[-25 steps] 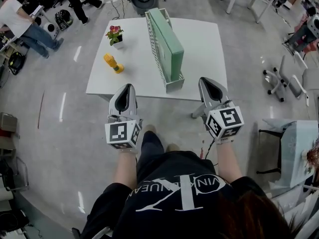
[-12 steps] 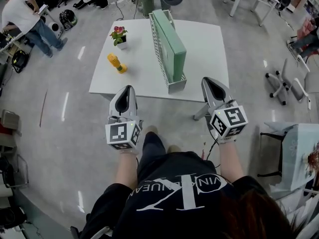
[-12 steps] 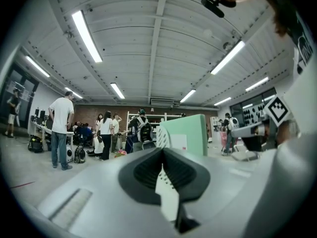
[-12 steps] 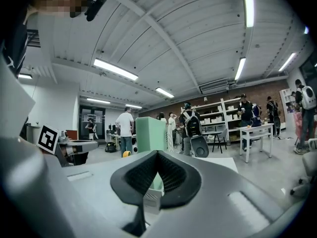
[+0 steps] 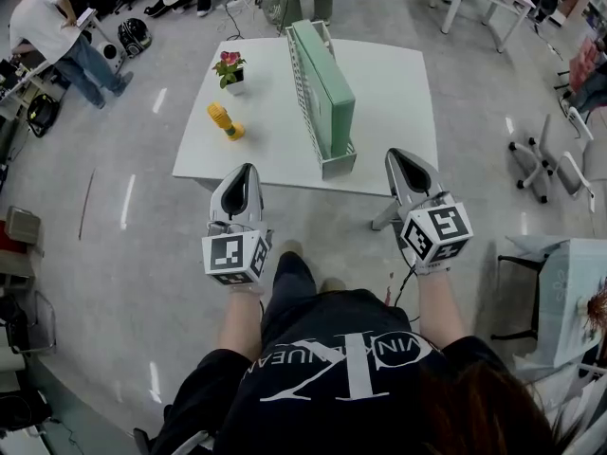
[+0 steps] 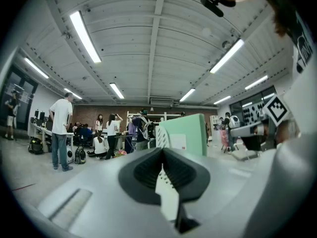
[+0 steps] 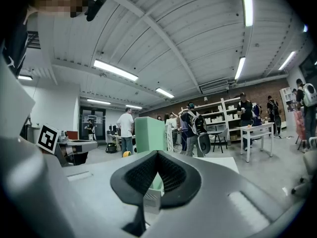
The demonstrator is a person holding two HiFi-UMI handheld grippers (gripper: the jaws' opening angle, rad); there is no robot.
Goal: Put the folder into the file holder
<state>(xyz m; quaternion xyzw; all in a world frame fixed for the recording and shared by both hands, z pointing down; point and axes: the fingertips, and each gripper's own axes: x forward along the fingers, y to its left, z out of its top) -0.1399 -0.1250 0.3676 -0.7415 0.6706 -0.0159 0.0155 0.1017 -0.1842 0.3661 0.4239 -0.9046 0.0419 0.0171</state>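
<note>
This is a large open lab or workshop hall. It has a polished grey concrete floor, a ribbed white ceiling with long strip lights, and a red-brown brick back wall. There are white metal shelving racks and white work tables, with groups of people standing about.

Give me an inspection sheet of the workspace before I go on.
Surface: white table, standing level.
Job's things: green folder stands upright inside the white file holder.
Clutter: potted flower and yellow object on the table, at the holder's left in the head view.
Tongs: left tongs and right tongs both shut, empty, at the table's near edge.
Cables: thin lead hangs below the right tongs.
Surroundings: people and a chair around the table.
</note>
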